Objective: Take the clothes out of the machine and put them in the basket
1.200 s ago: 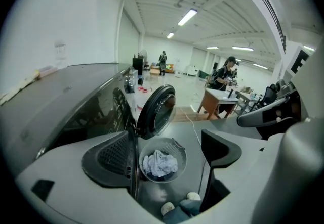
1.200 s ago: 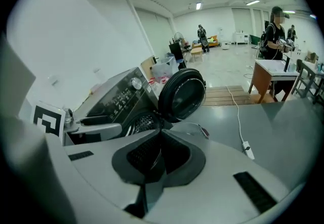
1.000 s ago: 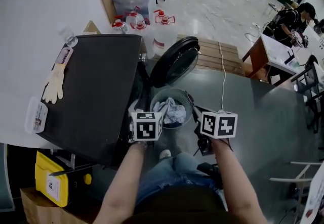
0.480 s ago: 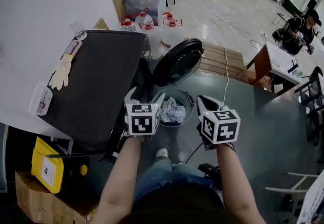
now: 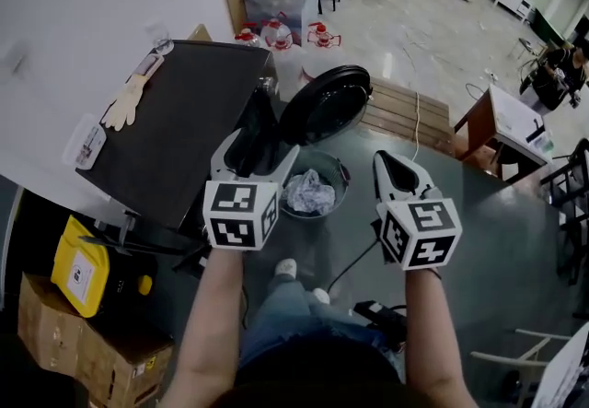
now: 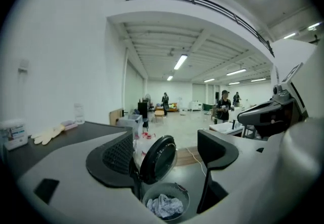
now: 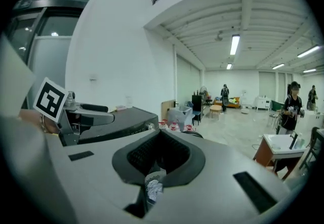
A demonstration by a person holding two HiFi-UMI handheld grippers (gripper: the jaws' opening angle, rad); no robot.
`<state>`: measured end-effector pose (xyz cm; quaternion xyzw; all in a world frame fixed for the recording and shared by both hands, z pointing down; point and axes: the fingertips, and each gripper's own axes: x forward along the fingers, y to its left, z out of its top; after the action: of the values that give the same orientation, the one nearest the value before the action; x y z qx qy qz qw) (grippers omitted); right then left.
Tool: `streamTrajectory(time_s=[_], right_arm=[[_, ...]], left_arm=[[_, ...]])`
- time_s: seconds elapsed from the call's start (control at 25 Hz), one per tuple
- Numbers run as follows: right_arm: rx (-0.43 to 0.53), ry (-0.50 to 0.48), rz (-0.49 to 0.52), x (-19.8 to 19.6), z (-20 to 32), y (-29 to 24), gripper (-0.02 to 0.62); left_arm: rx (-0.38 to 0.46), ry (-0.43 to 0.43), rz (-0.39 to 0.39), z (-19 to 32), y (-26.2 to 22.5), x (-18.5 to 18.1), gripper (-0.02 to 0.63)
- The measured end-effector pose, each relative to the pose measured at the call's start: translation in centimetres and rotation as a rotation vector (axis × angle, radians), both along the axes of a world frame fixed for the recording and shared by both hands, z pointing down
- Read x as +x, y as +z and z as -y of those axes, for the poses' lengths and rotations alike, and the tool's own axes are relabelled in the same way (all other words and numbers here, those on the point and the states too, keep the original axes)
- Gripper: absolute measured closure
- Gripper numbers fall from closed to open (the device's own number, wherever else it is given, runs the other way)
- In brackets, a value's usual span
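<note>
A round grey basket point(image 5: 342, 178) sits on the floor in front of the black washing machine point(image 5: 175, 130), with pale crumpled clothes point(image 5: 309, 193) inside. The machine's round door point(image 5: 324, 104) stands open above it. My left gripper point(image 5: 258, 150) is raised over the machine's front corner, open and empty; its jaws have just been closing a little. My right gripper point(image 5: 390, 162) is shut and empty, up to the right of the basket. In the left gripper view the basket point(image 6: 177, 190) and clothes point(image 6: 163, 206) lie below its wide jaws. Past the shut right gripper point(image 7: 161, 139) the clothes point(image 7: 153, 188) show.
Rubber gloves point(image 5: 124, 102) lie on the machine top. A yellow case point(image 5: 81, 277) and a cardboard box point(image 5: 87, 355) sit at the left. Water jugs point(image 5: 276, 33), a wooden pallet point(image 5: 405, 111), a cable point(image 5: 411, 134) and a desk point(image 5: 502, 121) lie beyond.
Both grippers have risen from just beside the basket to well above it. The clothes stay in the basket.
</note>
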<state>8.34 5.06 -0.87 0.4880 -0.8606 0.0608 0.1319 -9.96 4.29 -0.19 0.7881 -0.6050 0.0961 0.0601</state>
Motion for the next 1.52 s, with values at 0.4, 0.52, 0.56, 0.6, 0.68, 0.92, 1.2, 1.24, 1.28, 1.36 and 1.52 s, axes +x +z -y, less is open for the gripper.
streamTrajectory(time_s=[0.4,0.52,0.56,0.6,0.68,0.92,1.2,1.24,1.28,1.36,1.52], right_arm=[[0.171,-0.053,-0.066,1.8,-3.9,-4.3,0.592],[0.220,-0.047,-0.054,2.1,-4.5,-5.7,0.592],[0.233,-0.044,-0.050,2.0,-4.6,-6.0,0.592],[0.244,-0.042,-0.048,1.9,-4.7,-6.3,0.592],[0.259,-0.038,-0.048,1.6,-4.6,-6.7,0.592],[0.307,-0.011,-0.049,0.2,-4.3,-8.9,0.592],[0.371,0.015,-0.052,-1.7,-4.3,-12.0,0.592],[0.379,0.022,-0.052,-1.8,-4.4,-12.3,0.592],[0.386,0.025,-0.054,-1.9,-4.5,-12.5,0.592],[0.395,0.025,-0.064,-2.2,-4.8,-12.7,0.592],[0.398,0.030,-0.068,-2.6,-5.4,-12.8,0.592]], left_arm=[[0.185,0.002,0.066,-4.6,-5.2,1.9,0.250],[0.238,-0.022,0.078,-5.5,-6.6,1.6,0.360],[0.256,-0.029,0.089,-5.8,-7.0,1.3,0.454],[0.270,-0.031,0.100,-6.1,-7.4,1.1,0.606],[0.288,-0.014,0.112,-6.4,-7.9,0.9,0.606],[0.332,0.005,0.164,-6.0,-9.7,-0.7,0.606],[0.407,-0.030,0.144,-6.0,-13.6,-3.9,0.606],[0.417,-0.032,0.141,-6.0,-14.0,-4.2,0.606],[0.426,-0.035,0.136,-6.1,-14.4,-4.5,0.606],[0.441,-0.038,0.127,-6.3,-14.8,-4.9,0.606],[0.452,-0.039,0.126,-6.7,-15.1,-5.5,0.606]])
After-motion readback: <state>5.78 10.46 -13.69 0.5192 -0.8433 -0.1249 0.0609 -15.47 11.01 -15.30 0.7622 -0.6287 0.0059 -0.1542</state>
